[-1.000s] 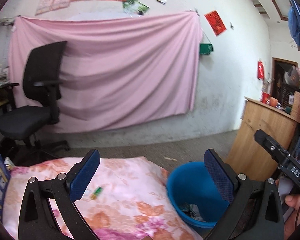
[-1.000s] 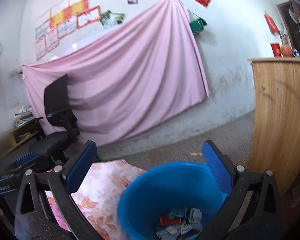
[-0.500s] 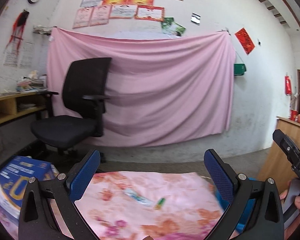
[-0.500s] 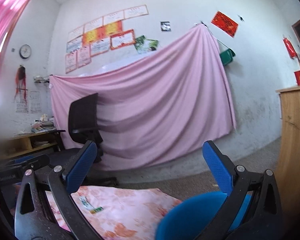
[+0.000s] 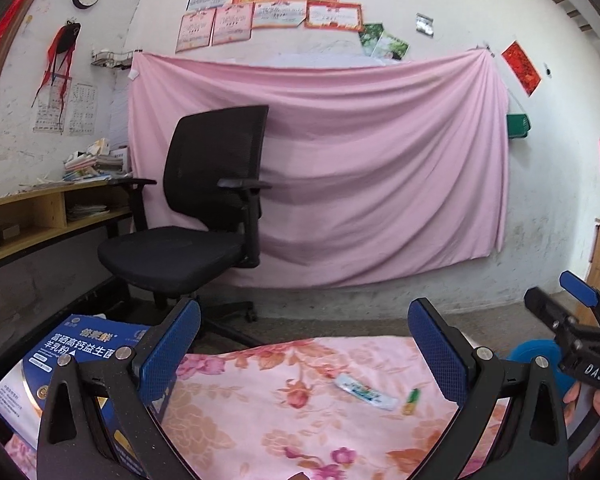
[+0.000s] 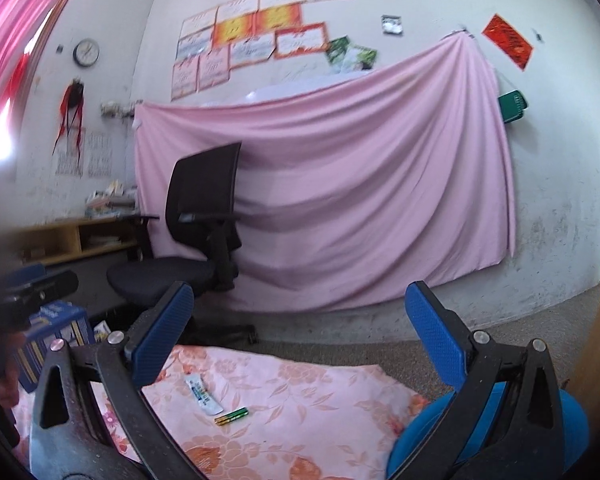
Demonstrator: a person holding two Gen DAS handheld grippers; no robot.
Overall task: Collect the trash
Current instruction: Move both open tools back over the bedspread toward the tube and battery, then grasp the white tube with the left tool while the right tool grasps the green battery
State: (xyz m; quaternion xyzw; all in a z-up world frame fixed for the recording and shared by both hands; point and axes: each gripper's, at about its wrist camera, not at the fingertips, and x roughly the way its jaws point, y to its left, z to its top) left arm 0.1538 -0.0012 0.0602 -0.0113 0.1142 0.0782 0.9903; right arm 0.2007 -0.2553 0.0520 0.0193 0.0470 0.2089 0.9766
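Observation:
A white-and-blue wrapper point(image 5: 366, 391) and a small green battery point(image 5: 411, 396) lie on the pink floral cloth point(image 5: 260, 412). Both show in the right wrist view too: the wrapper point(image 6: 202, 393) and the green battery point(image 6: 231, 416). A blue bin point(image 6: 488, 436) stands at the cloth's right edge; its rim point(image 5: 534, 356) shows in the left wrist view. My left gripper point(image 5: 304, 344) is open and empty above the cloth. My right gripper point(image 6: 300, 326) is open and empty, held above the cloth and bin, and shows in the left wrist view point(image 5: 572, 304).
A blue printed box point(image 5: 72, 356) sits at the cloth's left. A black office chair point(image 5: 196, 216) stands behind it, in front of a pink sheet point(image 5: 360, 184) on the wall. A wooden shelf point(image 5: 40, 216) is at left, a wooden cabinet point(image 6: 596, 352) at right.
Both grippers have swung up and left, away from the blue bin. The bin's inside has dropped out of view; the wrapper, battery and blue box have come into view.

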